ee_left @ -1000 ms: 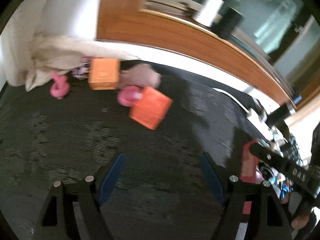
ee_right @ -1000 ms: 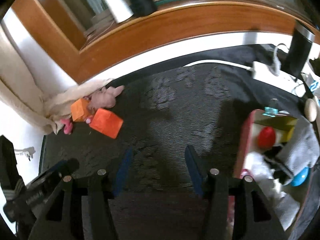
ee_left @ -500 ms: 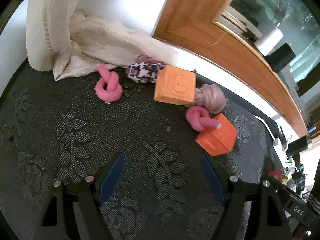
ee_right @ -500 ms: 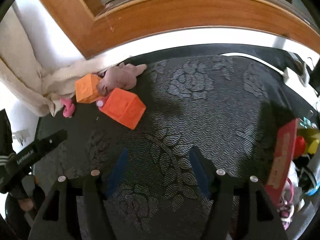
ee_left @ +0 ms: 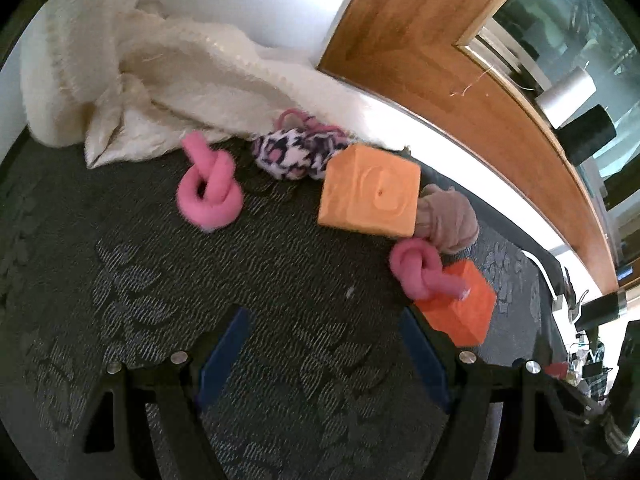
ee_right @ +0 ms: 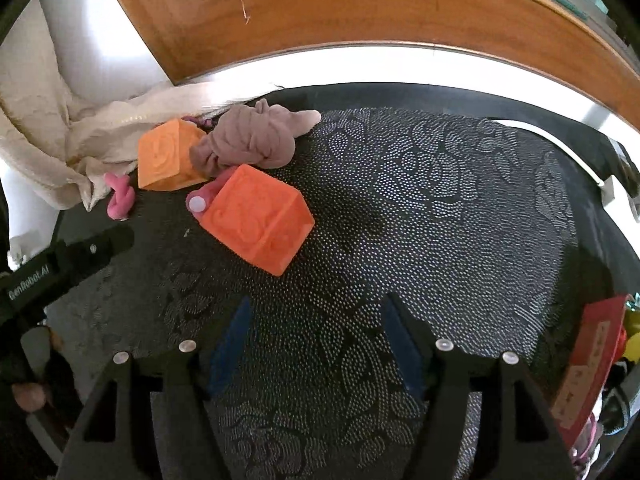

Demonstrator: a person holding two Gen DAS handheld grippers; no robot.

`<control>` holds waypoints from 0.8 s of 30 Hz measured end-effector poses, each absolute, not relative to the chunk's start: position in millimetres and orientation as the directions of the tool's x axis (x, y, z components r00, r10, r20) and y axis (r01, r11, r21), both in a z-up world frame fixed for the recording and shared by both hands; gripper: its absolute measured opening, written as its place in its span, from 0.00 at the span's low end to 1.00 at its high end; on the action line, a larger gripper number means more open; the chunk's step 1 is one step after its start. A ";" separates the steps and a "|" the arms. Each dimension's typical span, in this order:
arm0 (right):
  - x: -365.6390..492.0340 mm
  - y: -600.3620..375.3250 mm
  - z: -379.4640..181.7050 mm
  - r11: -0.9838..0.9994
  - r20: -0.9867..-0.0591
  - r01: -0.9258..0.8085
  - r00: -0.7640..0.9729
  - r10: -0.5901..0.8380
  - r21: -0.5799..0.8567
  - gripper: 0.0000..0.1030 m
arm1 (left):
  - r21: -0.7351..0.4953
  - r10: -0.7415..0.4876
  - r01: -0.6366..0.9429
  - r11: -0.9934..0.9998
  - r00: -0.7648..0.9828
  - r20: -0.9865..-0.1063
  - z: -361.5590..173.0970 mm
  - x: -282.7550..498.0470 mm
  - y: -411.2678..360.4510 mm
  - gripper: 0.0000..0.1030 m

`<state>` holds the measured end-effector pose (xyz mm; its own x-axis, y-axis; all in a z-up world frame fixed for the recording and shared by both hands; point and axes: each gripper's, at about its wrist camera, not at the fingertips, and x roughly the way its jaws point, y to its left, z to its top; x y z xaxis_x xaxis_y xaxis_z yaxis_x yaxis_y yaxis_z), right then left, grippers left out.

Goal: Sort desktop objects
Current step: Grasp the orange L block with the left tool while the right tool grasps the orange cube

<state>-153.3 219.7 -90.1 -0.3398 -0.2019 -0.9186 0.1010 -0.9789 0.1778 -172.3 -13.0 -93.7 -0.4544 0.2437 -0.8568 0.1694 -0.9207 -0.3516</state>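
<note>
On the dark patterned mat lie a light orange cube (ee_left: 370,196) (ee_right: 166,156), a darker orange cube (ee_left: 460,306) (ee_right: 258,224), two pink knotted ropes (ee_left: 208,192) (ee_left: 420,274), a leopard-print scrunchie (ee_left: 292,152) and a mauve knotted cloth (ee_left: 448,220) (ee_right: 248,140). My left gripper (ee_left: 324,320) is open and empty, just short of the pink knot beside the darker cube. My right gripper (ee_right: 316,312) is open and empty, just in front of the darker orange cube.
A cream blanket (ee_left: 160,80) is bunched at the back left against the wall. A wooden window frame (ee_right: 360,12) runs along the back. A red-edged box (ee_right: 592,360) with toys stands at the right. A white cable (ee_right: 560,140) lies at the mat's far right.
Both grippers have moved forward and left toward the cluster of toys, which now looks larger and nearer. Both stay open. The objects have not moved.
</note>
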 end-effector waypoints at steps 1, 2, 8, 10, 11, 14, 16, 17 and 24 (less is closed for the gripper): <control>-155.3 219.2 -91.8 -0.979 -0.920 0.099 -0.337 -0.202 0.179 0.69 | -0.349 0.242 0.167 -0.922 -0.455 -0.857 -93.8 -176.5 -11.1 0.77; -156.6 219.5 -93.2 -0.979 -0.920 0.096 -0.335 -0.203 0.181 0.69 | -0.347 0.241 0.164 -0.923 -0.457 -0.856 -94.0 -182.2 -8.6 0.77; -164.2 223.5 -98.6 -0.979 -0.922 0.073 -0.327 -0.206 0.193 0.69 | -0.332 0.231 0.150 -0.931 -0.462 -0.856 -97.7 -212.9 5.2 0.77; -166.0 226.0 -100.0 -0.979 -0.923 0.063 -0.326 -0.206 0.196 0.69 | -0.327 0.225 0.152 -0.933 -0.462 -0.858 -100.7 -223.3 8.1 0.77; -167.0 227.6 -100.7 -0.978 -0.923 0.056 -0.325 -0.206 0.199 0.69 | -0.325 0.223 0.154 -0.933 -0.462 -0.859 -102.0 -227.6 8.6 0.77; -169.5 230.4 -102.6 -0.978 -0.923 0.041 -0.325 -0.207 0.205 0.69 | -0.321 0.216 0.159 -0.934 -0.463 -0.859 -105.8 -239.7 8.7 0.78; -170.9 230.9 -103.8 -0.977 -0.923 0.035 -0.324 -0.208 0.208 0.69 | -0.321 0.219 0.155 -0.934 -0.462 -0.859 -109.3 -246.2 8.7 0.78; -171.7 230.8 -104.5 -0.977 -0.923 0.033 -0.323 -0.209 0.210 0.69 | -0.322 0.220 0.153 -0.934 -0.462 -0.859 -111.0 -249.4 8.8 0.78; -177.2 227.9 -104.3 -0.977 -0.919 0.017 -0.338 -0.205 0.212 0.69 | -0.347 0.239 0.137 -0.928 -0.495 -0.835 -111.4 -244.3 3.6 0.78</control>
